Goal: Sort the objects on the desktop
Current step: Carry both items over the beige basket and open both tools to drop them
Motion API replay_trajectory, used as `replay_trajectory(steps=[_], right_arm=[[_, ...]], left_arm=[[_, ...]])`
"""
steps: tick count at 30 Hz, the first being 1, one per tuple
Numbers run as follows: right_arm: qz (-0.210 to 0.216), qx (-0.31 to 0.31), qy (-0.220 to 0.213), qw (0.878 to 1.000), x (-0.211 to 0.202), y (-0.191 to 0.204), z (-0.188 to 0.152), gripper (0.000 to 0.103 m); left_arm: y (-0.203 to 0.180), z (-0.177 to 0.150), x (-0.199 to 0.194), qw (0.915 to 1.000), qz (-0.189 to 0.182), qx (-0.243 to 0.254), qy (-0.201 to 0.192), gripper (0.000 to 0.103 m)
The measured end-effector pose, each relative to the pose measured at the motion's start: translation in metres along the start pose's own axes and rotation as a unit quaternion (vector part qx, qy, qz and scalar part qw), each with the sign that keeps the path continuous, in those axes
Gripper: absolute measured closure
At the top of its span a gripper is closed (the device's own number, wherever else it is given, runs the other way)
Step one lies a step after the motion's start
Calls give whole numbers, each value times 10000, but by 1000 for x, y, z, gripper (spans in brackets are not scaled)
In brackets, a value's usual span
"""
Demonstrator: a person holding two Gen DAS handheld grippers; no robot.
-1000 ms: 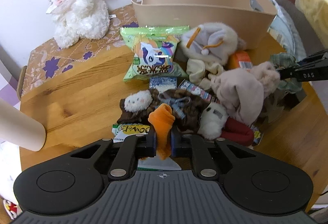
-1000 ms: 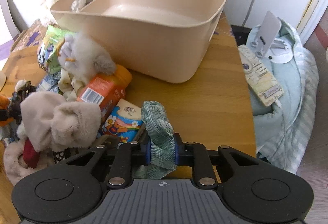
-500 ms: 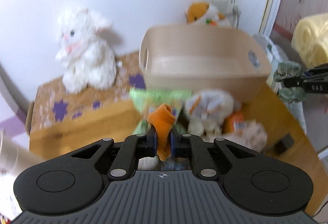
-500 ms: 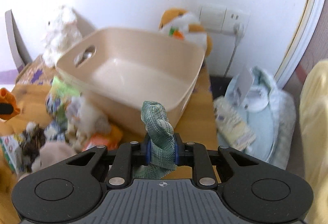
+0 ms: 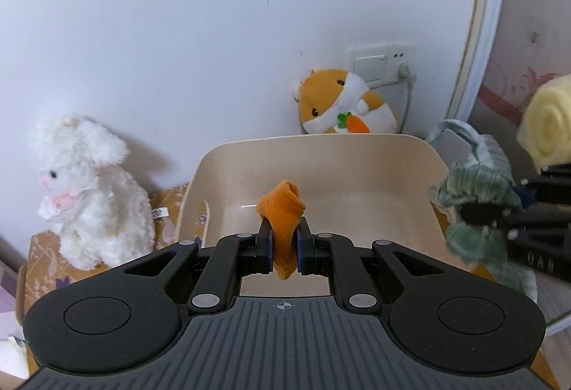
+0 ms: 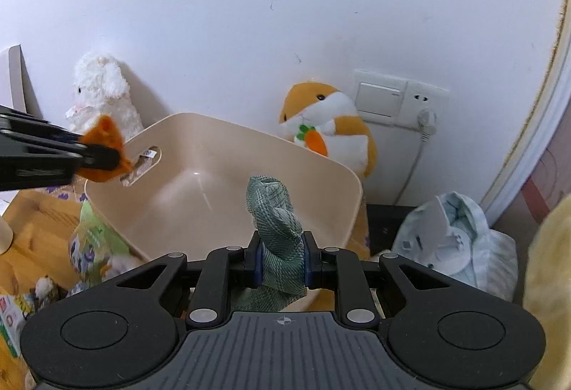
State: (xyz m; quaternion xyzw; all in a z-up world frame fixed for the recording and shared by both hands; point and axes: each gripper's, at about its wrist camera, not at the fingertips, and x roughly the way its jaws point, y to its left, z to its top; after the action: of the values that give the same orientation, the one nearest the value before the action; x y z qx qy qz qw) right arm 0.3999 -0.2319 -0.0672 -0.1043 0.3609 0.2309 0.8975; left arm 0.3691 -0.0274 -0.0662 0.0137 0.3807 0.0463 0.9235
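Both hand-held grippers raised over beige tub (image 5: 321, 154), pinching socks, white wall (image 5: 214, 15) behind

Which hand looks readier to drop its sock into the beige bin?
Probably the left. In its own view the left gripper holds the orange sock in line with the bin floor. The right gripper, holding the green sock, appears nearer the bin's corner rim, though also close.

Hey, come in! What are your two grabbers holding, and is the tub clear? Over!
Left gripper shut on orange sock. Right gripper shut on green sock. Both over beige tub. Tub empty, nothing blocking.
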Motion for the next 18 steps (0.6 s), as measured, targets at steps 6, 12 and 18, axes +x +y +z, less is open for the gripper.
replay_trajectory(steps=[6,12,18], right_arm=[[79,156,289,9994,36,6,-4,85],[106,115,560,9983,53,11,-17,84],[9,81,658,9978,59,14,-21,63]], left_arm=[[-13,-6,52,9983,252,61,531,92],[-17,-17,76,9944,381,60,988,92],[-7,-29,85,9901,39,-346,1358,82]])
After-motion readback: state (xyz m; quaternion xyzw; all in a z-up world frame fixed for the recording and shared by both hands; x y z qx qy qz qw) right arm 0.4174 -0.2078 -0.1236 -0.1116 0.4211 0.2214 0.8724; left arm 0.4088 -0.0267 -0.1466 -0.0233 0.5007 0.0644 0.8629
